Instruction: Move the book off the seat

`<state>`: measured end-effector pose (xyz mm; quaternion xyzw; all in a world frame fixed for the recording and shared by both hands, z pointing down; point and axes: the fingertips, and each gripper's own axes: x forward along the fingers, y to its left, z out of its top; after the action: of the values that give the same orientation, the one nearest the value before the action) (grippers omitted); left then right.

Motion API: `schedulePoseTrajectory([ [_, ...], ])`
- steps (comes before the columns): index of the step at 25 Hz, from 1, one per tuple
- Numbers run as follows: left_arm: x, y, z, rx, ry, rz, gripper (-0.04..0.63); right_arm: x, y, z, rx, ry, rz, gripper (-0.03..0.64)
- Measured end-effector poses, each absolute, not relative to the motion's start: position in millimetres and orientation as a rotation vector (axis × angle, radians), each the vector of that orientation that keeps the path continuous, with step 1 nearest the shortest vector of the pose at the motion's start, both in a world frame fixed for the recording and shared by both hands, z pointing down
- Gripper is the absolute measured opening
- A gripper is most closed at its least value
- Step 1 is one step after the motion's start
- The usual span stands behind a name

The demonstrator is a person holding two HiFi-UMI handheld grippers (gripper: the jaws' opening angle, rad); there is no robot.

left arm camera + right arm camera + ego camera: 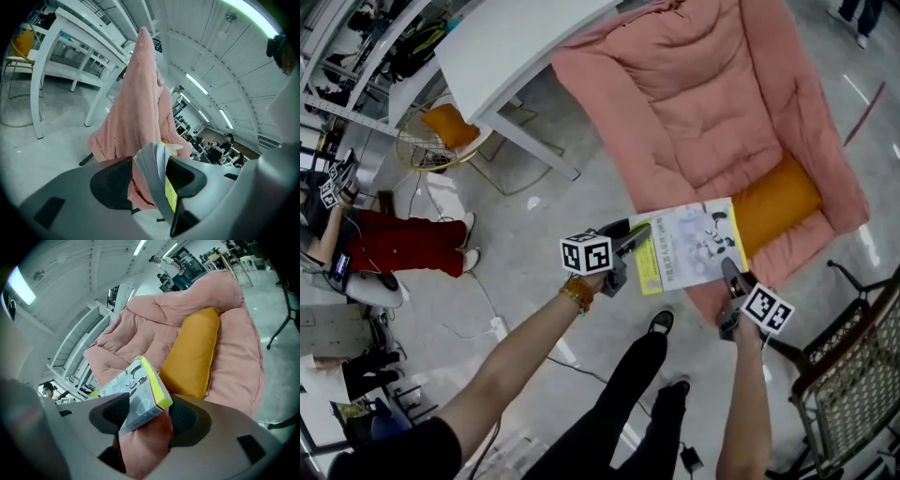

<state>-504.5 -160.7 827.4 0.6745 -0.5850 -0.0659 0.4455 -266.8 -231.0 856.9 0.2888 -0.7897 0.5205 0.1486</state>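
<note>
Holding the book (689,246) by its left edge, the left gripper (636,234) is clamped on the pages, so it seems to carry the book alone. The right gripper (731,274) has its jaws wide apart around the book's corner and does not press on it. The book is at the front edge of the pink seat (703,94), just beside the orange cushion (775,202).

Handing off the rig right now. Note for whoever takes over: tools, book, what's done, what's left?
Left tool: shut on the yellow edge of the white paperback book.
Right tool: jaws apart, book corner between them, not gripped.
Book: at the front edge of the padded pink armchair, beside the orange cushion.
Done: grasp. Left: carry it off the seat.
</note>
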Motion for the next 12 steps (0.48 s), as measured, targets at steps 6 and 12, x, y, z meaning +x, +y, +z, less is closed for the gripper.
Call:
schedulePoseTrajectory([
  [6, -497.6, -160.4, 820.4, 1.703, -1.414, -0.171, 0.138, -257.5, -239.9, 848.3, 0.886, -2.289, 1.527, 0.200],
  [12, -493.9, -158.6, 815.0, 1.674, -1.398, -0.226, 0.081, -254.4, -243.5, 837.3, 0.883, -2.314, 1.610, 0.144],
])
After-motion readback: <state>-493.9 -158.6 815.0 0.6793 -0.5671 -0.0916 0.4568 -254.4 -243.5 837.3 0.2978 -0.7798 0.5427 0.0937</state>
